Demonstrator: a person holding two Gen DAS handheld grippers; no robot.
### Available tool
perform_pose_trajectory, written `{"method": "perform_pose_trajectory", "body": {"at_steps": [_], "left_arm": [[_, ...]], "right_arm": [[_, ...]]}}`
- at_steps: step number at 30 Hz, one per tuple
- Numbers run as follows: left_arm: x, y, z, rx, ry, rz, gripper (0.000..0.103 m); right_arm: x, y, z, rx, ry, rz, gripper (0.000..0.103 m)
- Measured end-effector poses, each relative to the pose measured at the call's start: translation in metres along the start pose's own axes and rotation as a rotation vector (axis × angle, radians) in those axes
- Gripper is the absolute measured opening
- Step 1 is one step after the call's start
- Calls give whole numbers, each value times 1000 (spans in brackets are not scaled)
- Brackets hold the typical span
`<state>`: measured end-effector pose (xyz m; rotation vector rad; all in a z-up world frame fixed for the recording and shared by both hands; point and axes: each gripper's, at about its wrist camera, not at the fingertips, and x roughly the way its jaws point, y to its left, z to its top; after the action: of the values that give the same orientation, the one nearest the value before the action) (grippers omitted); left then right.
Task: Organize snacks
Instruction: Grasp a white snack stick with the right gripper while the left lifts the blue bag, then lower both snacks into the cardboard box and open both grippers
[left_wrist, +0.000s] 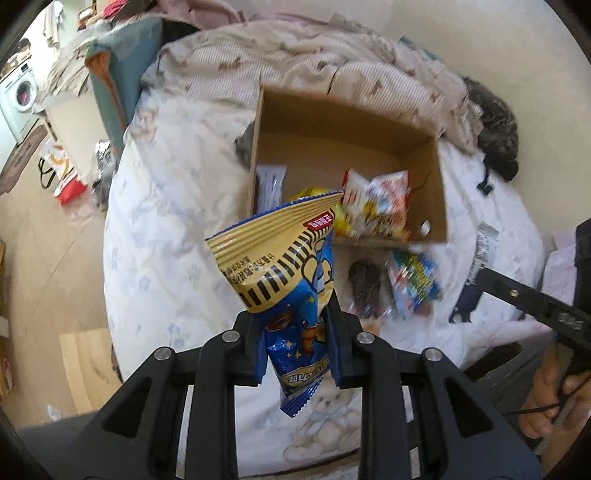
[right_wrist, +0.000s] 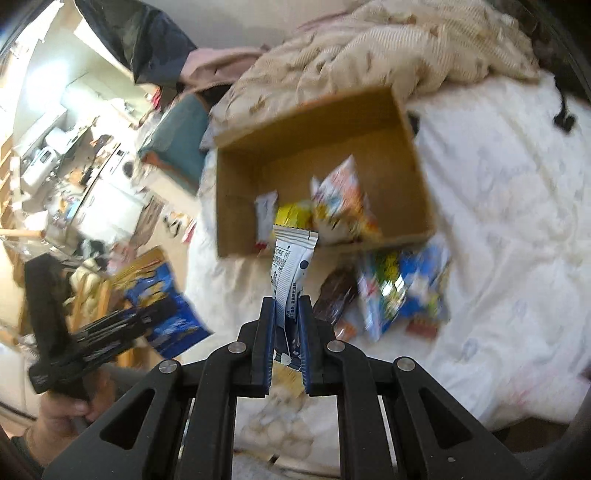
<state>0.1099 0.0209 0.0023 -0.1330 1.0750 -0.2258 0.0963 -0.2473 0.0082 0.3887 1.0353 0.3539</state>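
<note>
Over on the left, the left tool (left_wrist: 295, 317) is clamped on a blue and yellow snack bag (left_wrist: 280, 266), its two black fingers pressing the bag's lower half while the crinkled top sticks up above them. The bag hangs clear of the bed (left_wrist: 166, 206), whose white cover carries a pale flower print and a teddy bear picture near the front edge.

Further along, an open cardboard box (left_wrist: 439, 192) sits on the bed, with a rumpled beige blanket (left_wrist: 295, 55) bunched up behind it. Inside the box lie a white packet (left_wrist: 271, 184) against the left wall, a yellow packet (right_wrist: 291, 216) in the middle, and an orange and white bag (left_wrist: 380, 199) leaning toward the right side. Just in front of the box, on the cover, rest a dark brown packet (left_wrist: 365, 288) and, beside it, a blue and green bag (left_wrist: 417, 284), both blurred.

On the right, the right tool (right_wrist: 287, 306) is closed tight on a narrow white snack packet (right_wrist: 291, 266) with blue dots and small print, held upright so that its crimped top points toward the box's front wall. The packet is off the bed. A hand (right_wrist: 70, 413) grips the handle of the left tool at the lower left of the right wrist view.
</note>
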Motion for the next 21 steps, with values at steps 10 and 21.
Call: {"method": "perform_pose_trajectory", "body": {"at_steps": [10,21], "left_arm": [[4,-17,60,88,-116,100,22],[53,-31,103,181,-169,162,22]], "right_arm": [[4,-24,52,27,-118,-82,12],[37,-32,97,-31,-138,-184,12]]}}
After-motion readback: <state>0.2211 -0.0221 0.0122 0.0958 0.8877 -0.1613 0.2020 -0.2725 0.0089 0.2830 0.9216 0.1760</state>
